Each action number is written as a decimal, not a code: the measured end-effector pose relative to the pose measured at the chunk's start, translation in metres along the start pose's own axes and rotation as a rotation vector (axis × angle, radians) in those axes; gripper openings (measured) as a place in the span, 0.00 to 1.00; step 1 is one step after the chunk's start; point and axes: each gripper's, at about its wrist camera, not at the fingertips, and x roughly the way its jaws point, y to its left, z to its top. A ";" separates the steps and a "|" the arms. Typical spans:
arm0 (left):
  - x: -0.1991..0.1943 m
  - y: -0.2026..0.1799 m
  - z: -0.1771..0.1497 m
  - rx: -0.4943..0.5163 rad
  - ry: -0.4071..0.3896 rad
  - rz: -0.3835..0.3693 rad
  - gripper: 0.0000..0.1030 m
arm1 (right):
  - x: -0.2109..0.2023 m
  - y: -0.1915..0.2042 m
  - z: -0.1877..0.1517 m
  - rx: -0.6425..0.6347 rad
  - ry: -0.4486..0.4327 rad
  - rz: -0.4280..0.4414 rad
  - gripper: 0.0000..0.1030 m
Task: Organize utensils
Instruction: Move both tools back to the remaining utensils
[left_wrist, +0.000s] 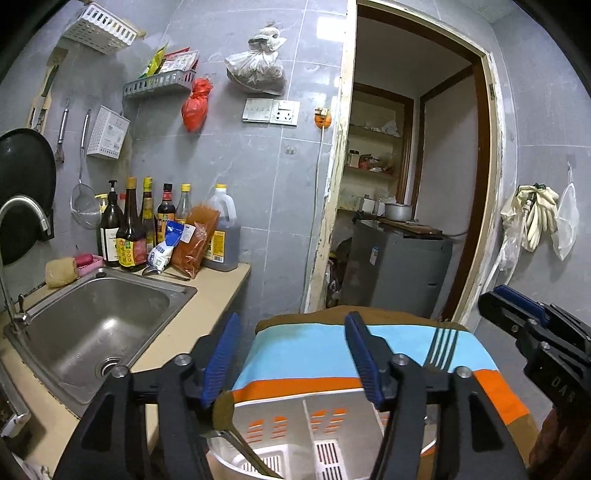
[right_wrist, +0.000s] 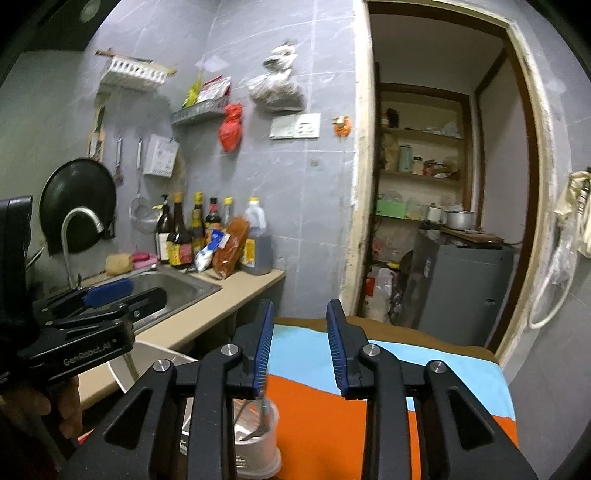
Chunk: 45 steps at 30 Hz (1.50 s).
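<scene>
A white slotted utensil holder (left_wrist: 325, 421) stands on a cloth striped in blue, orange and brown (left_wrist: 314, 350). A spoon (left_wrist: 224, 410) leans in its left side, bowl up. A fork (left_wrist: 441, 347) stands at its right side, tines up. My left gripper (left_wrist: 291, 358) hovers above the holder, open, with nothing between its blue pads. The right gripper (left_wrist: 517, 314) shows at the right edge. In the right wrist view my right gripper (right_wrist: 301, 347) is open by a narrow gap and holds nothing. The holder (right_wrist: 258, 443) with utensil handles sits just below its left finger. The left gripper (right_wrist: 110, 295) shows at the left.
A steel sink (left_wrist: 96, 325) with a tap is set in the beige counter (left_wrist: 207, 306) to the left. Sauce bottles (left_wrist: 147, 225) and bags stand at the counter's back. A pan, a strainer and baskets hang on the tiled wall. A doorway (left_wrist: 417, 184) opens behind the cloth.
</scene>
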 end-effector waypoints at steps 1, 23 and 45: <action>-0.003 -0.003 0.002 0.002 -0.011 0.006 0.63 | -0.003 -0.003 0.001 0.006 -0.003 -0.007 0.28; -0.065 -0.101 0.002 0.080 -0.148 -0.031 0.99 | -0.114 -0.107 -0.003 0.109 -0.086 -0.197 0.98; -0.036 -0.212 -0.084 0.101 0.110 0.013 0.99 | -0.108 -0.245 -0.080 0.177 0.099 -0.184 0.98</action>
